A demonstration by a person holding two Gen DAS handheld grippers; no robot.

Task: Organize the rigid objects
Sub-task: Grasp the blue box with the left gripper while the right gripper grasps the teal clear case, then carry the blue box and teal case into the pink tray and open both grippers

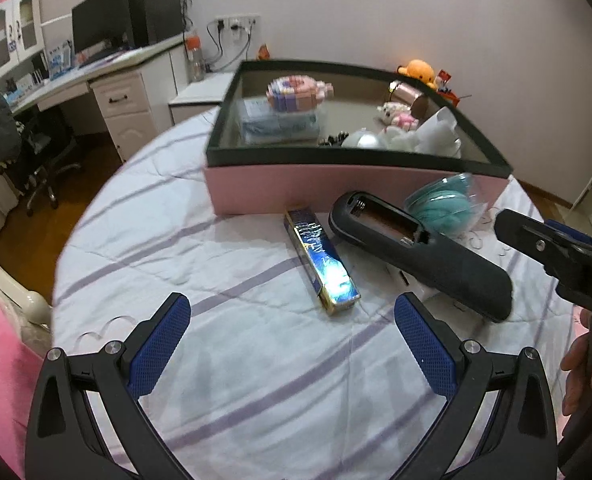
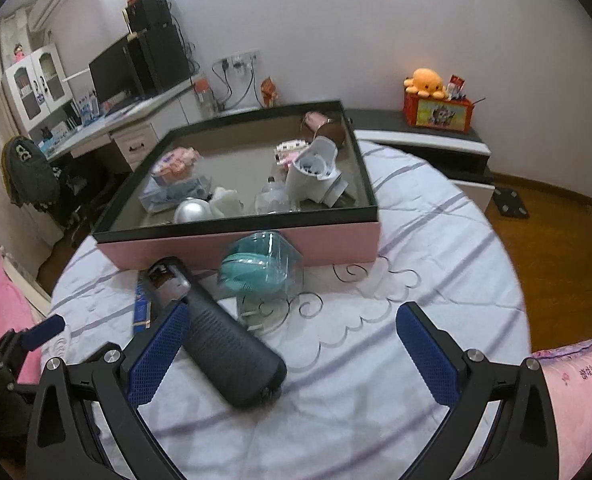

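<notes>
A black handheld device (image 1: pixel 420 256) with its battery bay uncovered lies on the striped bedsheet, resting on a small white item (image 1: pixel 410 280). Left of it lies a blue and gold box (image 1: pixel 320 260). A teal item in a clear case (image 1: pixel 444 204) leans on the pink storage box (image 1: pixel 336 192), which holds several toys and bottles. My left gripper (image 1: pixel 292 320) hangs open just short of the blue and gold box. My right gripper (image 2: pixel 292 320) is open too; the black device (image 2: pixel 224 344) lies between its fingers, against the left pad (image 2: pixel 156 356). The teal item (image 2: pixel 260 268) sits beyond.
A desk (image 1: pixel 96 72) with a monitor and an office chair (image 1: pixel 44 152) stand at the far left. A low cabinet (image 2: pixel 424 140) with an orange plush and a red box is behind the bed. Pink bedding (image 2: pixel 576 380) lies at the right edge. A hand (image 1: pixel 580 364) shows at the right.
</notes>
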